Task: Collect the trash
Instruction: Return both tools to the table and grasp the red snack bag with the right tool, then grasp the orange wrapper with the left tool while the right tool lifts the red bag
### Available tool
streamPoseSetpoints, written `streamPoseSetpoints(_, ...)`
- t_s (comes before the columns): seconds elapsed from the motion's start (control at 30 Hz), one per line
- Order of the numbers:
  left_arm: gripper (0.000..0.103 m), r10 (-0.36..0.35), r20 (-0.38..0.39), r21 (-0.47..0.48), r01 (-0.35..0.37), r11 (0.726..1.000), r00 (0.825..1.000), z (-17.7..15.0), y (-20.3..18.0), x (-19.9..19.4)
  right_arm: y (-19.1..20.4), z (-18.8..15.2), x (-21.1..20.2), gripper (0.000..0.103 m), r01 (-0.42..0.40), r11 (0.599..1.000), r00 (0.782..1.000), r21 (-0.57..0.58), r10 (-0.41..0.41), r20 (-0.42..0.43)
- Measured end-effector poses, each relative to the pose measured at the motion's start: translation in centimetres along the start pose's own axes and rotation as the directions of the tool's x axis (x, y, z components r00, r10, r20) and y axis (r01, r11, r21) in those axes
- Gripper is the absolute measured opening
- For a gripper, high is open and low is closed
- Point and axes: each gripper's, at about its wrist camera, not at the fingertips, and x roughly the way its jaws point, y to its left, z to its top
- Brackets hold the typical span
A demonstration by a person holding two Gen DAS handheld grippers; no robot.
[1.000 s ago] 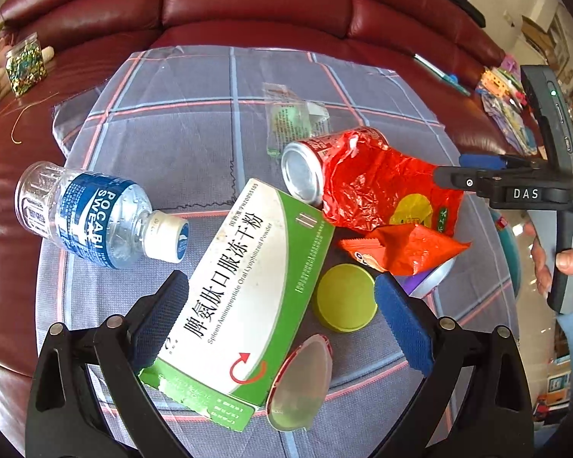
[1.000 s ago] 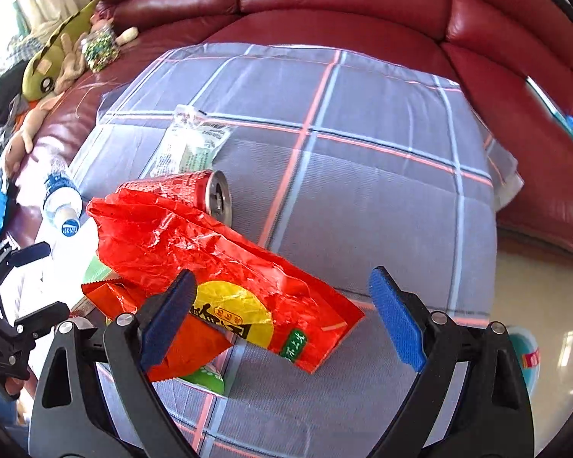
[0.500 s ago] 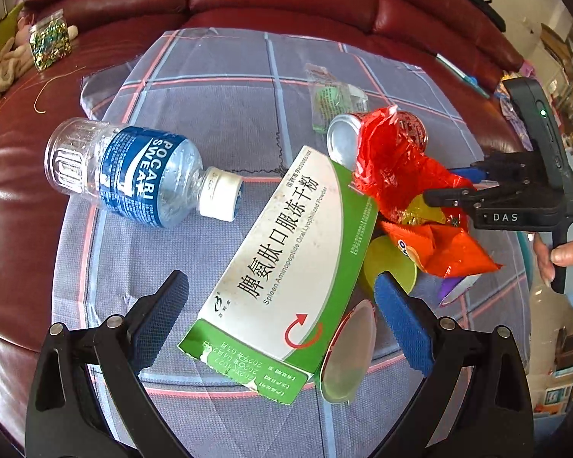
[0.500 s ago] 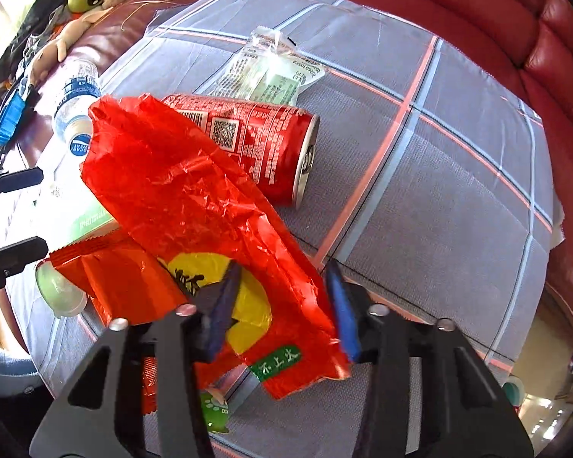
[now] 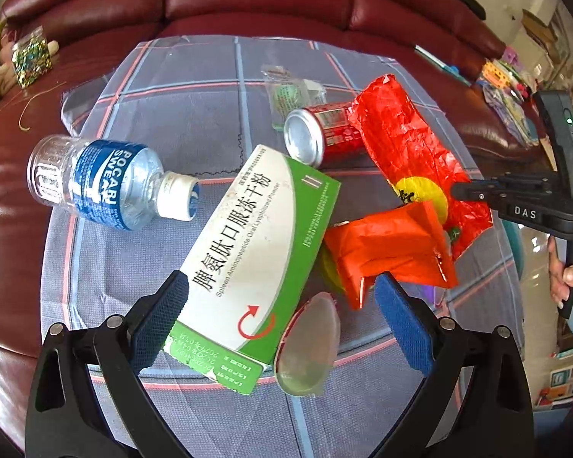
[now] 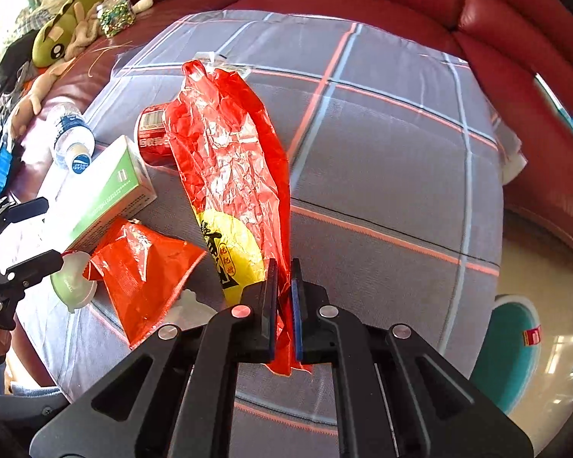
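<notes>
My right gripper (image 6: 284, 297) is shut on a crinkled red snack bag (image 6: 229, 152) with a yellow disc and holds it lifted off the checked cloth; the bag also shows in the left wrist view (image 5: 408, 152). My left gripper (image 5: 282, 313) is open over a green and white medicine box (image 5: 248, 252). Around it lie a red can (image 5: 317, 137), an orange wrapper (image 5: 389, 252), a Pocari Sweat bottle (image 5: 103, 183), a clear lid (image 5: 309, 347) and a clear packet (image 5: 286, 91).
The trash lies on a grey checked cloth (image 6: 382, 145) over a dark red leather sofa (image 5: 256, 0). A plush toy (image 6: 61, 38) and a bead bag (image 6: 114, 17) sit at the far left. A teal stool (image 6: 512, 347) stands on the floor at right.
My right gripper closed fully on the red snack bag and lifted it, uncovering the can. My left gripper stayed open and moved slightly over the medicine box.
</notes>
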Motion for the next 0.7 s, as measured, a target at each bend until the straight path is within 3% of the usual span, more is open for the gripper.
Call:
streamPoseSetpoints(0.3, 0.098, 0.055, -0.047, 0.226, -0.043, 0.973, 0.997, -0.1, -4.9, 2.2, -4.3, -3.2, -0.6, 0.006, 0.012, 0.988, 1.000, 0.156, -0.011, -0.006)
streamPoseSetpoints(0.57, 0.098, 0.114, -0.055, 0.442, -0.079, 0.893, 0.992, -0.1, -8.5, 5.1, -5.8, -5.1, -0.9, 0.006, -0.015, 0.972, 1.000, 0.233, 0.015, 0.002)
streamPoseSetpoints(0.7, 0.098, 0.119, -0.045, 0.503, -0.080, 0.861, 0.992, 0.2, -9.6, 5.8, -6.3, -5.6, -0.7, 0.006, -0.031, 0.965, 0.999, 0.261, 0.033, -0.001)
